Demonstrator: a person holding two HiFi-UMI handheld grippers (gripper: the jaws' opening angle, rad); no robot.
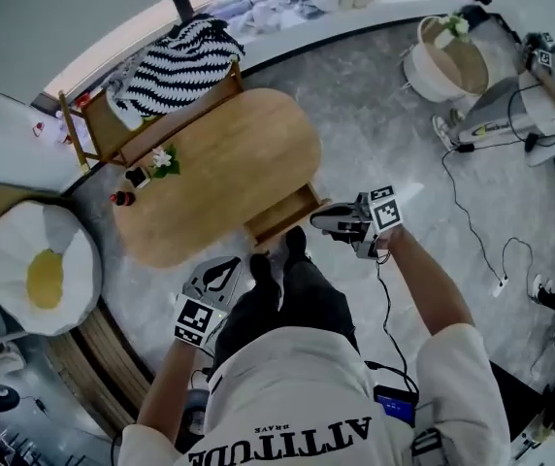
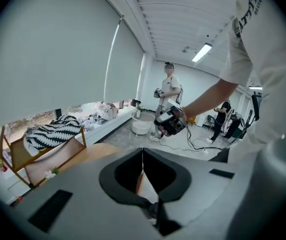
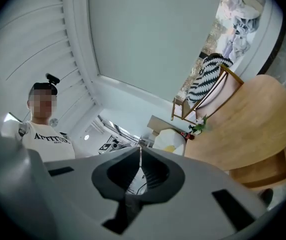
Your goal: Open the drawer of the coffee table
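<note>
On the floor, head view – bench: an oval wooden bench (image 1: 229, 153) is standing on grey floor, just ahead of the person's black shoes (image 1: 277, 250).
Drawer: the drawer (image 1: 282, 214) is standing partly open, sticking out of the bench's near edge with its wooden inside showing.
Bench top: a small flower sprig (image 1: 164, 160) and a dark bottle (image 1: 122, 199) are standing near the left rim.
Surroundings: a striped cloth (image 1: 185, 56) is lying over a wooden-framed seat (image 1: 113, 129) behind the bench; an egg-shaped cushion (image 1: 43, 265) is lying to the left.
Left gripper: the left gripper (image 1: 221, 276) is hanging beside the person's left leg, short of the bench and touching nothing.
Right gripper: the right gripper (image 1: 321, 223) is pointing toward the drawer's right corner; whether it is touching cannot be judged from above.
Left gripper view – jaws: the left gripper (image 2: 142, 166) is showing both jaws lying against each other, with nothing between them.
Beyond: the bench (image 2: 90, 154) and striped cloth (image 2: 53, 131) are showing at left; the right gripper (image 2: 170, 121) is hanging in the person's hand ahead; a second person (image 2: 169, 91) is standing further back.
Right gripper view – jaws: the right gripper (image 3: 140, 161) is closed, jaw against jaw, holding nothing.
Beyond: the bench (image 3: 243, 129) is filling the right side, the open drawer (image 3: 263, 173) is projecting under its edge, apart from the jaws; the egg-shaped cushion (image 3: 170, 141) is showing behind.
</note>
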